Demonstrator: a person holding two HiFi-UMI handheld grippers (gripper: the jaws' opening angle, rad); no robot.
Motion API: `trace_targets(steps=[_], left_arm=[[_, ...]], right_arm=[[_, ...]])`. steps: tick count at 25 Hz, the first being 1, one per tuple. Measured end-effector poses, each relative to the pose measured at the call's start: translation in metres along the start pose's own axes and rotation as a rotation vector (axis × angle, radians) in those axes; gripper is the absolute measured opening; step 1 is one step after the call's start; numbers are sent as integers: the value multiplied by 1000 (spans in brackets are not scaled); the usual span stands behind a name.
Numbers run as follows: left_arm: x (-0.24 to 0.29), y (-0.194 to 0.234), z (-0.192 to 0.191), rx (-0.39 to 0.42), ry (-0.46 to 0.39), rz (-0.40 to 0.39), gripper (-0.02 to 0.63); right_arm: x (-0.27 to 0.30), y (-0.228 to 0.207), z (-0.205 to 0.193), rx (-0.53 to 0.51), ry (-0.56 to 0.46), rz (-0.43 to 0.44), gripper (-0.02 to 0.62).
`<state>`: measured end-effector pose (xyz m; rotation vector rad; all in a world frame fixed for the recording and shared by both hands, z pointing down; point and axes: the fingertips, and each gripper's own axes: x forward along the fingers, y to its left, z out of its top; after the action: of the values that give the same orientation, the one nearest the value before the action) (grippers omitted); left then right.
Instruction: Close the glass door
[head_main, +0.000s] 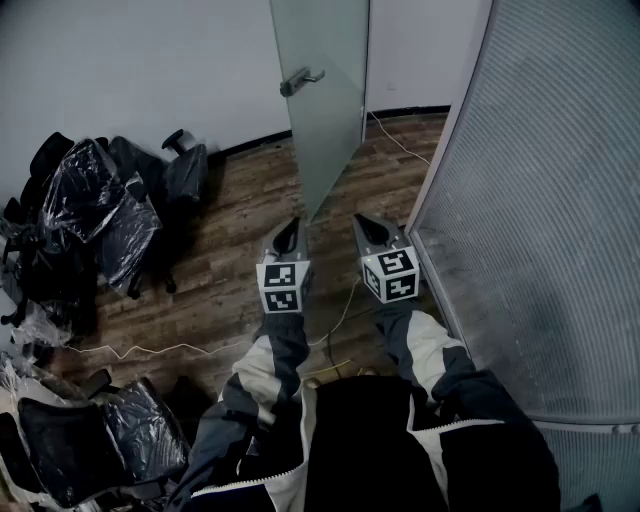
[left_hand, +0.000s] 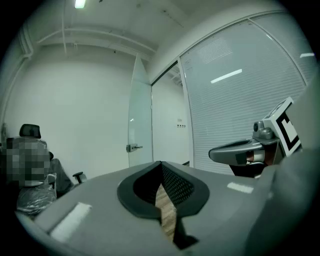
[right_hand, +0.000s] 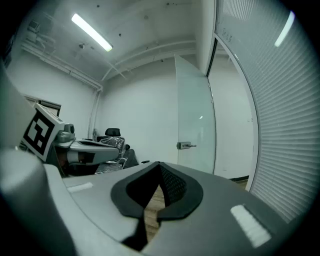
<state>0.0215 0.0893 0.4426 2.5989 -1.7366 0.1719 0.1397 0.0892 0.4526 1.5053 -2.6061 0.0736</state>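
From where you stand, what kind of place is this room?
Probably an office, perhaps used for storage: a frosted glass door with a lever handle stands open, a glazed partition with blinds runs along the right, and office chairs wrapped in plastic crowd the wood floor.

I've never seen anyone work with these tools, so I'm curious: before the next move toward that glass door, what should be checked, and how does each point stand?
1. Glass door shut: not ok, it stands open into the room.
2. Door handle in view: ok, nothing touches it.
3. Left gripper free: ok, jaws together, nothing between them.
4. Right gripper free: ok, jaws together, empty.
5. Floor on the way: not ok, a white cable lies across the wooden boards below the grippers.
6. Door swings freely: cannot tell.
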Motion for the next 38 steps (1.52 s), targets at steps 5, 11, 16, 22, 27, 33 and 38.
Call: trace_targets(steps=[5, 11, 16, 22, 27, 33, 38], left_arm=[[0, 2, -2, 3, 5, 1, 3], [-2, 6, -6, 4, 9, -10, 3], [-5, 14, -8, 2, 7, -17, 3], [-8, 32, -6, 7, 1, -24, 3], [-10, 49, -11, 4, 5, -50, 3], [-18, 77, -20, 10, 2, -70, 3], [-7, 99, -27, -5, 14, -70, 3]], right_arm=[[2, 5, -1, -4, 5, 9, 2], [4, 10, -2, 5, -6, 4, 5], [8, 25, -1, -25, -10, 16, 6], [18, 39, 2, -24, -12, 14, 6], [29, 55, 1, -31, -11, -1, 6], [43, 84, -5, -45, -6, -12, 6], [68, 87, -3, -48, 6, -13, 6]])
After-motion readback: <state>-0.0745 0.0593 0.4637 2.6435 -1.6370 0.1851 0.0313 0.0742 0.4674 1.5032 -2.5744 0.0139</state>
